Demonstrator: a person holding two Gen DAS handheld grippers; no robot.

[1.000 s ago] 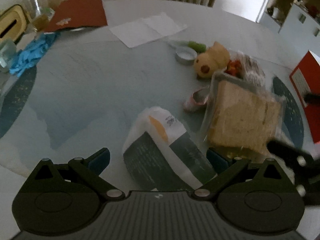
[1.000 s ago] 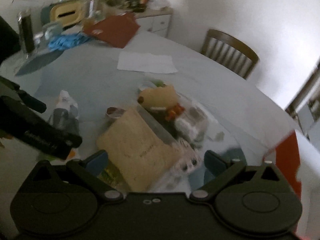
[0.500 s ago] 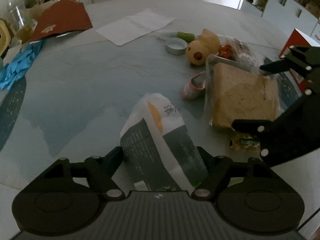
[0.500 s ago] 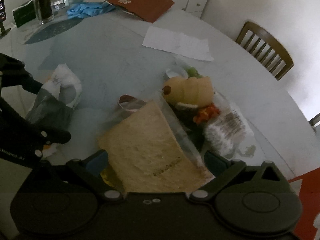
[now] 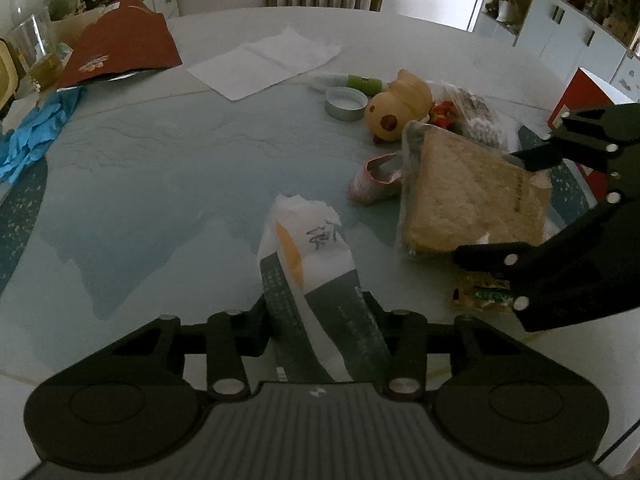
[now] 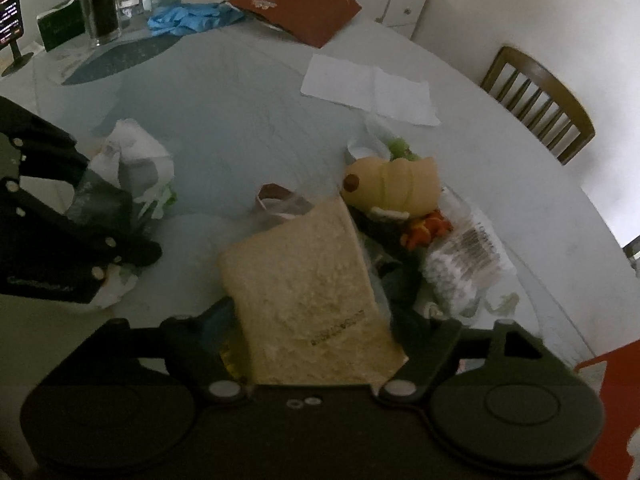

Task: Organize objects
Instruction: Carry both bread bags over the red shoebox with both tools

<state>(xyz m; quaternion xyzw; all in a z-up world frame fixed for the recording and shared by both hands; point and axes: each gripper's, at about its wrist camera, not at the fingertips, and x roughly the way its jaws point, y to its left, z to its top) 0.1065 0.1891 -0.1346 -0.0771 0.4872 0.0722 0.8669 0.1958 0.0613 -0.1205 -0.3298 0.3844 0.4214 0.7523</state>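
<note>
Left wrist view: the left claw (image 5: 320,320) is closing around the near end of a white and dark green packet (image 5: 316,276) lying on the round grey desk (image 5: 160,168), its fingers pressing both flanks of the wrapper. To the right, a clear bag holding sliced bread (image 5: 468,196) lies flat; the right claw (image 5: 516,204) straddles its near corner. A small yellow-green sachet (image 5: 480,294) sits just beside that corner. Behind the bread are a pink pouch (image 5: 376,180), a tan plush toy (image 5: 400,108), a shallow round tin lid (image 5: 346,103) and a printed clear wrapper (image 5: 472,112). A white sheet of paper (image 5: 264,62), a red folder (image 5: 120,52), blue gloves (image 5: 36,132) and a glass (image 5: 34,52) with pale liquid lie farther off. A second ago the left claw stood wide on either side of the packet; it has since drawn in onto it.

Right wrist view: the right claw (image 6: 316,340) is closing on the bagged bread (image 6: 304,292), fingers at both edges of the bag, though I cannot tell whether they already press it. The left claw (image 6: 108,216) grips the packet (image 6: 124,176) at the left. The plush toy (image 6: 396,190) lies just beyond the bread. Compared with a second ago, the bread now fills the gap between the fingers, which were spread wider then.
</note>
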